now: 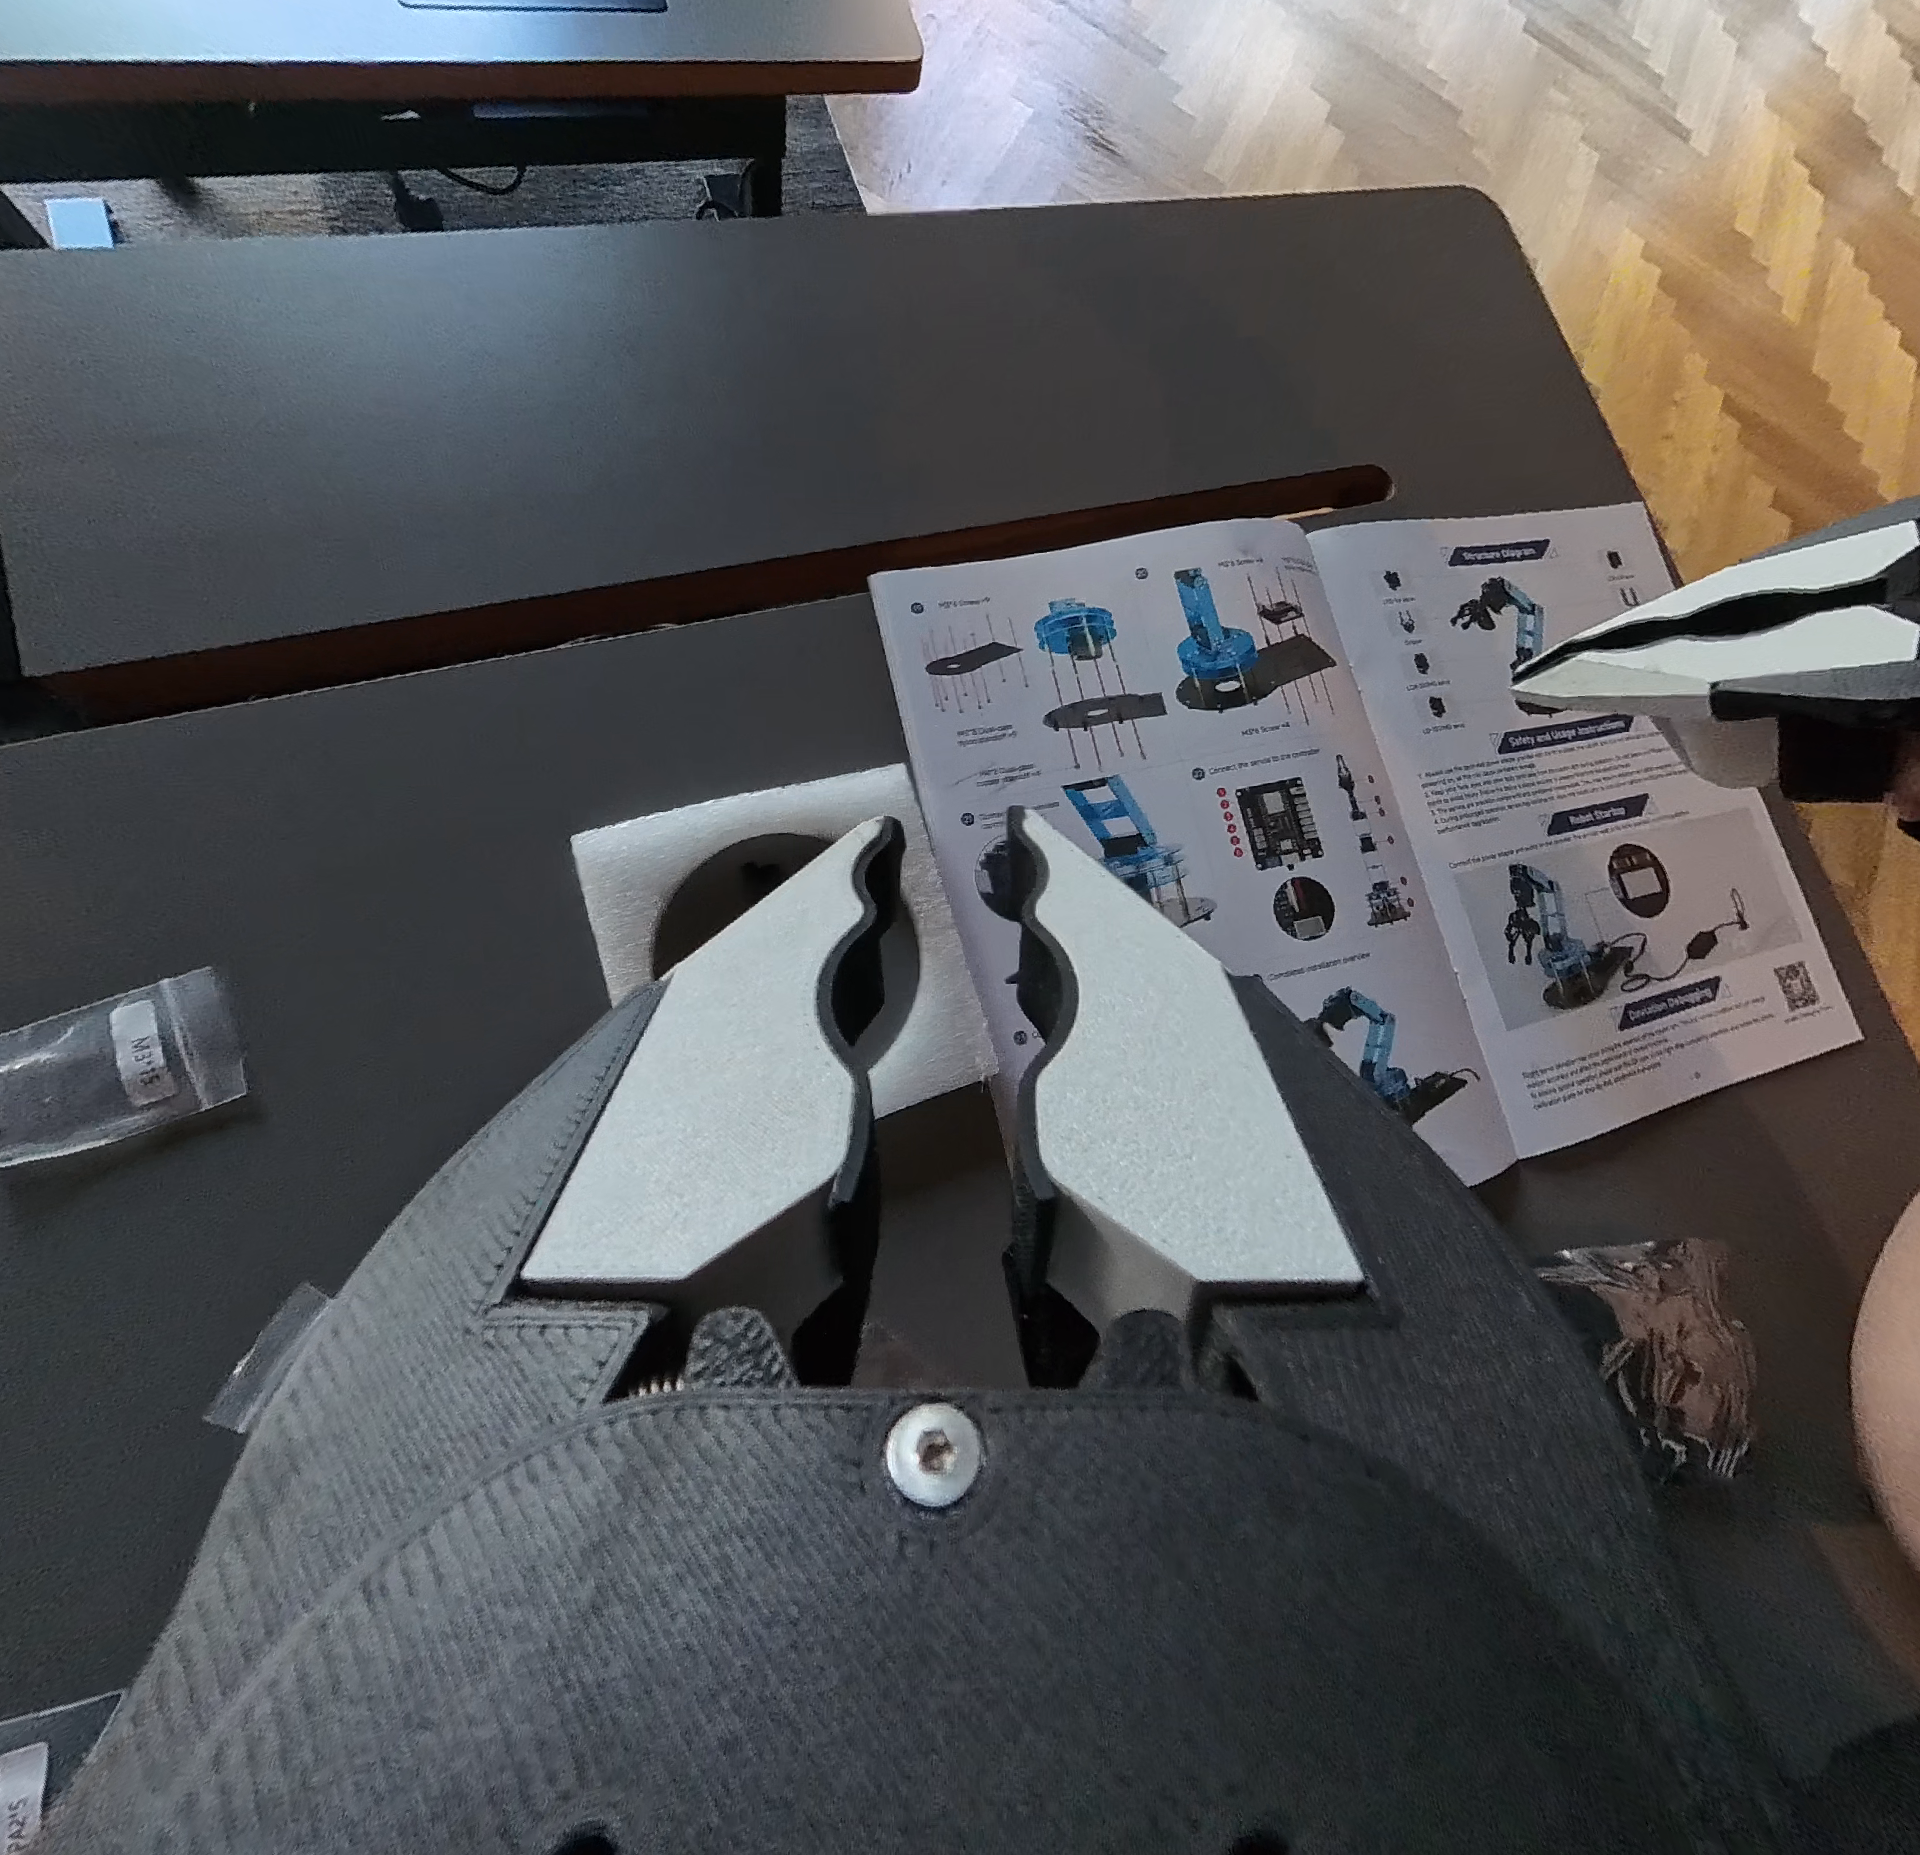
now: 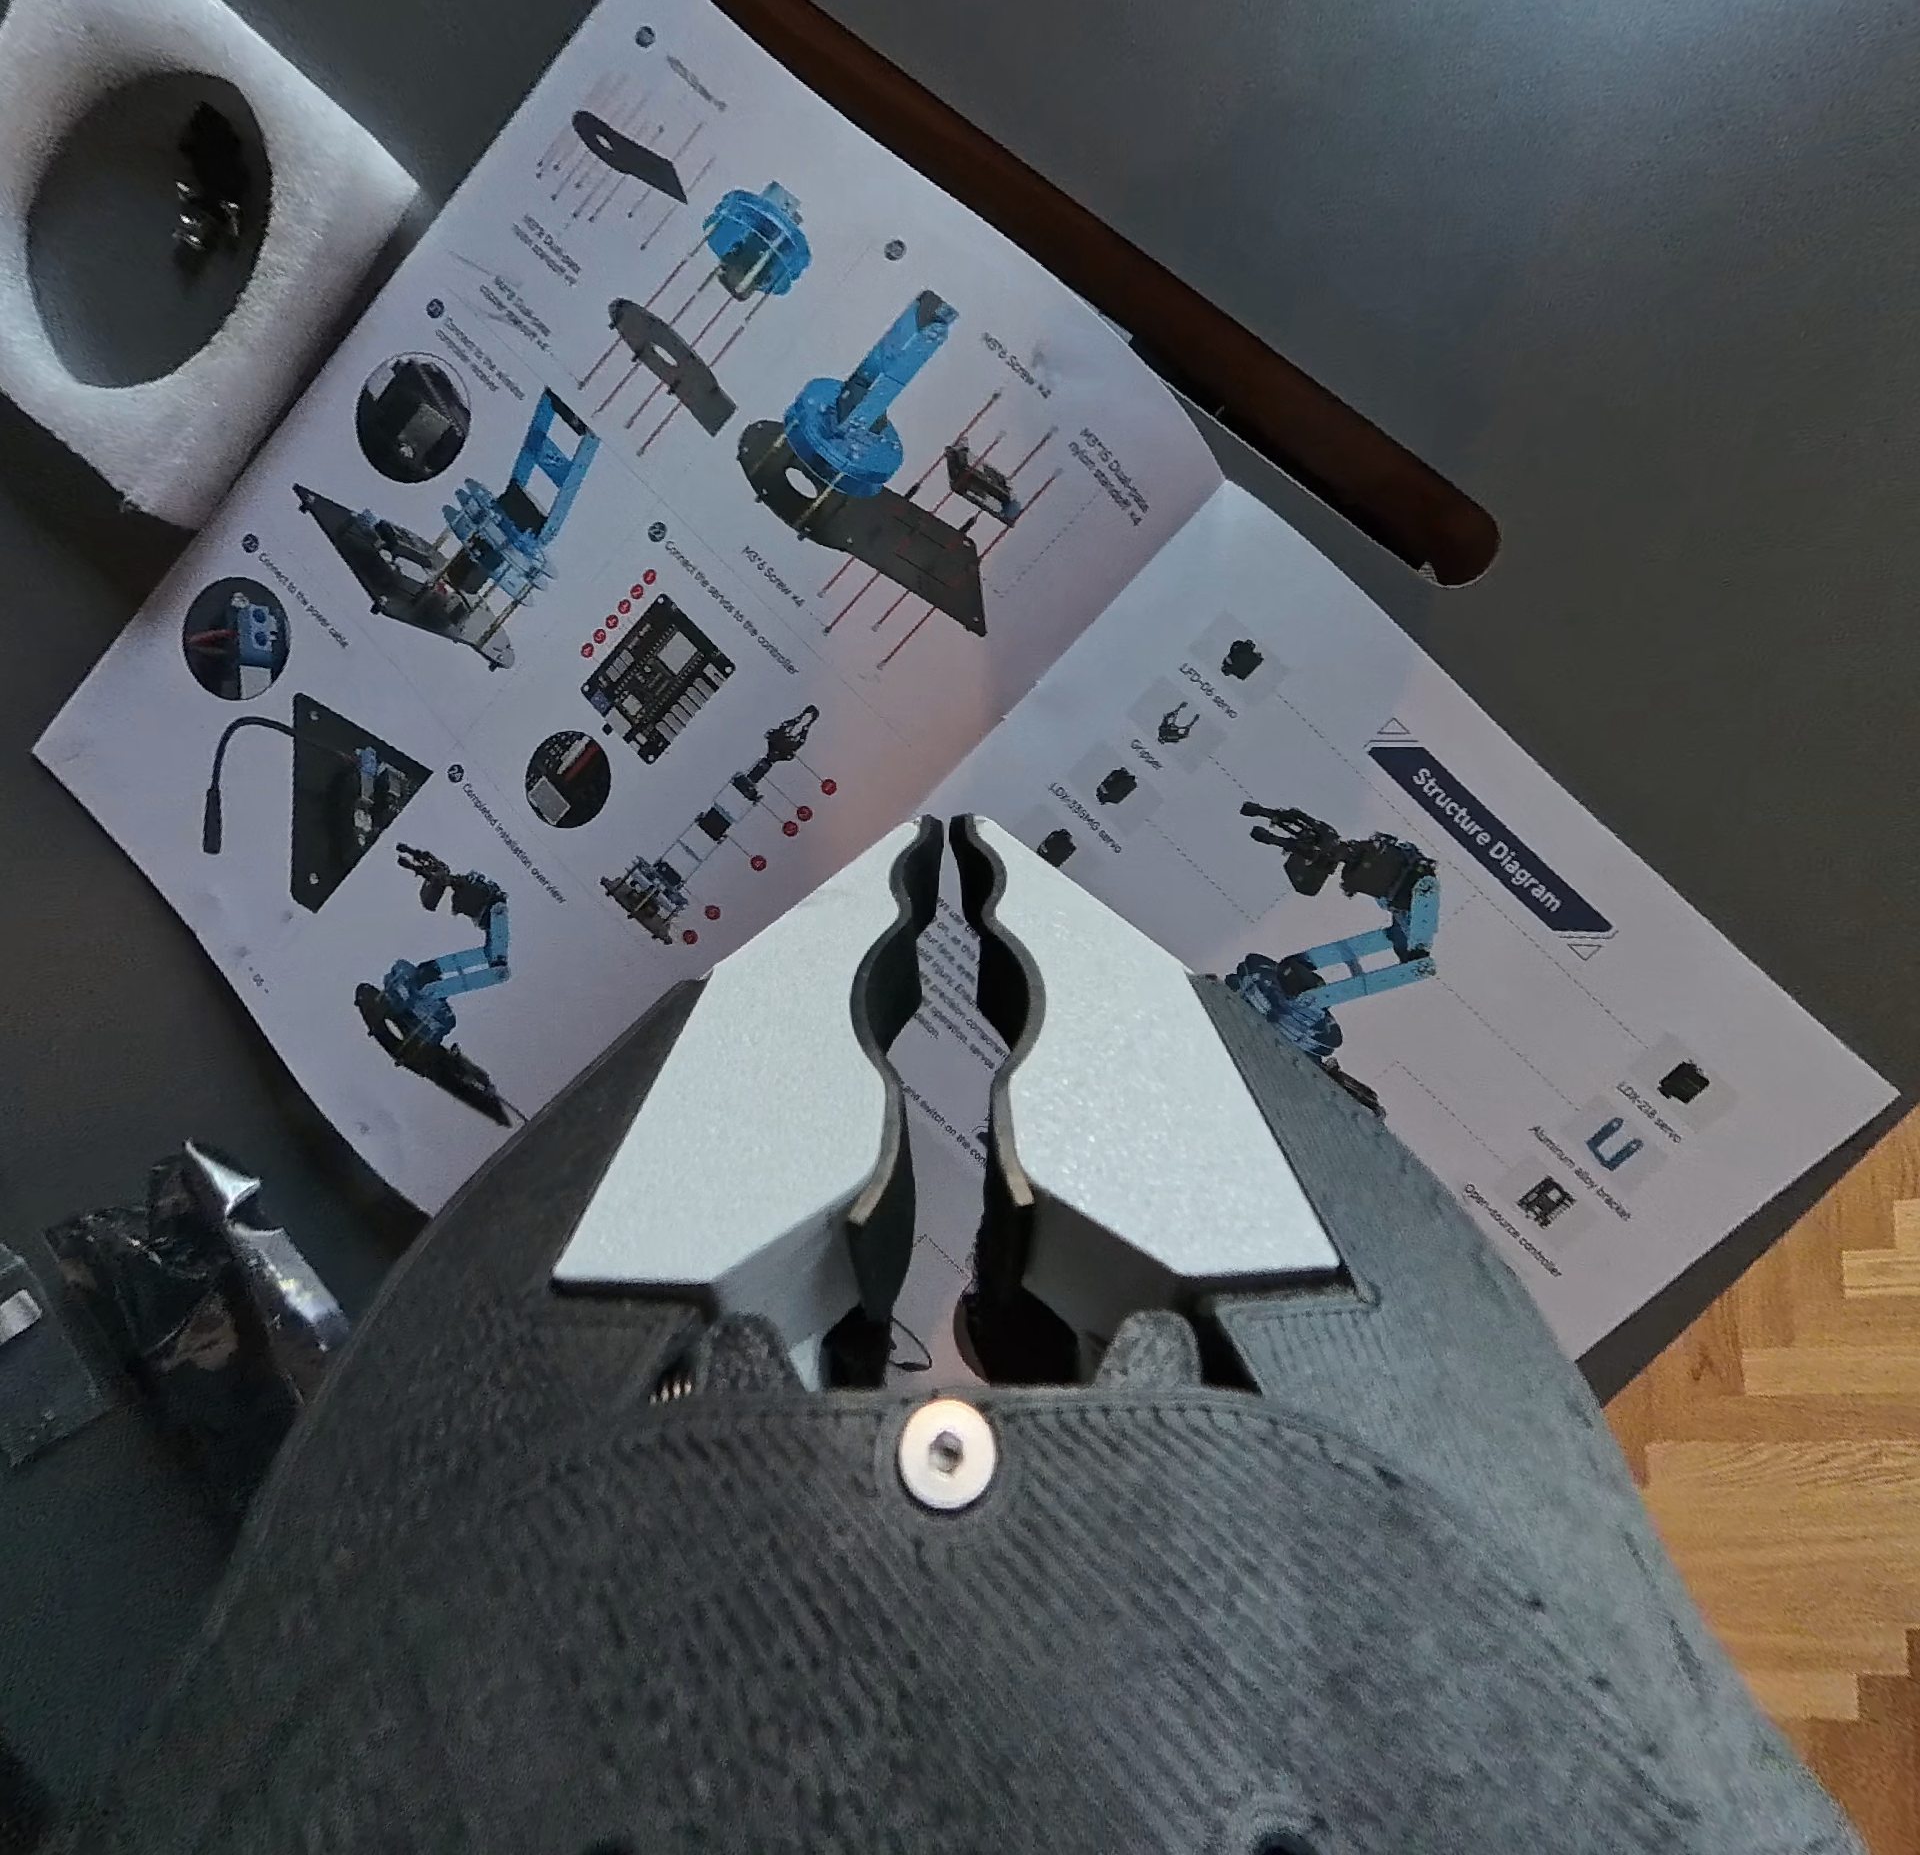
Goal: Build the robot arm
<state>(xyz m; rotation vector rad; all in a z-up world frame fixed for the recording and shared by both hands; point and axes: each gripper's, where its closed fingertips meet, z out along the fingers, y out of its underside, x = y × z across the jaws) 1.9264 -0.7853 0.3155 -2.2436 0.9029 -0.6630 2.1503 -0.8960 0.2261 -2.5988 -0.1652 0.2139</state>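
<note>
My left gripper is open and empty, with a small gap between its tips. It hangs over the seam where a white foam block with a round hole meets the left page of an open instruction booklet. My right gripper is shut on nothing and hovers above the booklet near its spine. It also shows at the right edge of the left wrist view, over the right page. Small dark metal parts lie in the hole of the foam block.
All lies on a dark table with a long slot behind the booklet. A labelled clear bag lies to the left. A crumpled dark bag lies near the front right. Wooden floor runs past the table's right edge. Some 25 centimetres of space lies between my two pairs of fingers. The foam block lies some 15 centimetres from my left tips, 25 centimetres from my right tips.
</note>
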